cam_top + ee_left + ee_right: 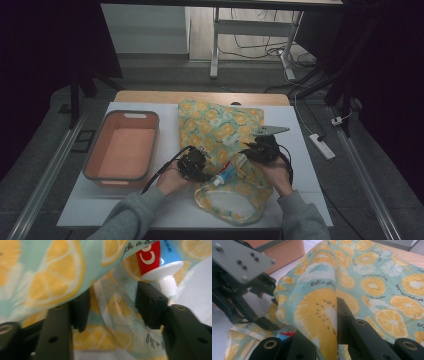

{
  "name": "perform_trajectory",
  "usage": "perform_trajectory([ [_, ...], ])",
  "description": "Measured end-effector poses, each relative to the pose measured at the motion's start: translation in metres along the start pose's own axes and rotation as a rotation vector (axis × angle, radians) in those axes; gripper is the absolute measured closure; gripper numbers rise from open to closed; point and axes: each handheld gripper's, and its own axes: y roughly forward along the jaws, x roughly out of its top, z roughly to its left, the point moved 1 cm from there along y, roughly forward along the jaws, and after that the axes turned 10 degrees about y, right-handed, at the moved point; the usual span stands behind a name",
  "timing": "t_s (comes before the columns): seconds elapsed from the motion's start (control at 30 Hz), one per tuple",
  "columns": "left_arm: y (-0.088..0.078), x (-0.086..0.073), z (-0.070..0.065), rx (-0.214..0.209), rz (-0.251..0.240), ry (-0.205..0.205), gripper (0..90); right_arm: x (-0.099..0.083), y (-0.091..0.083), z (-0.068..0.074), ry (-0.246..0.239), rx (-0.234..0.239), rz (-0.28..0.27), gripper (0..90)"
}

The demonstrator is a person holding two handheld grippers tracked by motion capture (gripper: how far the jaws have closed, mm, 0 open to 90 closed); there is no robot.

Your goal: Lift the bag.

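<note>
**Two grippers at the lemon-print bag**

Left of the lemon-print bag [220, 125] stands an orange tub [122, 150]. The left gripper [199, 161], jaws apart, straddles the bag's hem beside a toothpaste tube [226, 174]. The right gripper [252, 149] pinches a fold of the bag.

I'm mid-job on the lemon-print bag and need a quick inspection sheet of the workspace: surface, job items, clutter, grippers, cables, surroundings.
Surface: white table top, wooden strip at the far edge.
Job's things: lemon-print fabric bag lying flat; toothpaste tube at its near opening, cap pointing out.
Clutter: orange bin at left, nothing seen inside.
Grippers: left gripper open, the bag's edge between its jaws, tube cap just beyond; right gripper clamped on a raised fold of the bag.
Cables: black cable trailing from the left gripper.
Surroundings: power strip and wires on the floor, desk legs behind.
</note>
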Motion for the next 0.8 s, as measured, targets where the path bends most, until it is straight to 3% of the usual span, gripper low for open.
perform_trajectory([
  [0.07,0.001,-0.001,0.002,0.009,-0.025,-0.023,62.3,0.0,0.0,0.0,0.0,-0.001,-0.003,79.3],
  [0.2,0.0,-0.004,0.007,-0.014,-0.035,-0.04,87.4,0.0,-0.001,0.0,0.002,-0.005,-0.002,77.2],
  [0.33,-0.008,-0.006,0.004,-0.004,-0.057,-0.016,89.5,-0.001,-0.003,0.0,0.006,-0.01,-0.003,71.0],
  [0.57,-0.06,-0.02,-0.004,-0.033,-0.192,0.007,89.5,-0.002,-0.018,0.005,0.004,0.016,-0.048,51.4],
  [0.63,-0.072,-0.026,-0.003,-0.047,-0.23,-0.004,89.5,-0.002,-0.022,0.008,0.004,0.017,-0.058,46.6],
  [0.8,-0.084,-0.036,0.002,-0.04,-0.261,-0.02,89.5,-0.006,-0.038,0.015,0.012,0.016,-0.07,40.0],
])
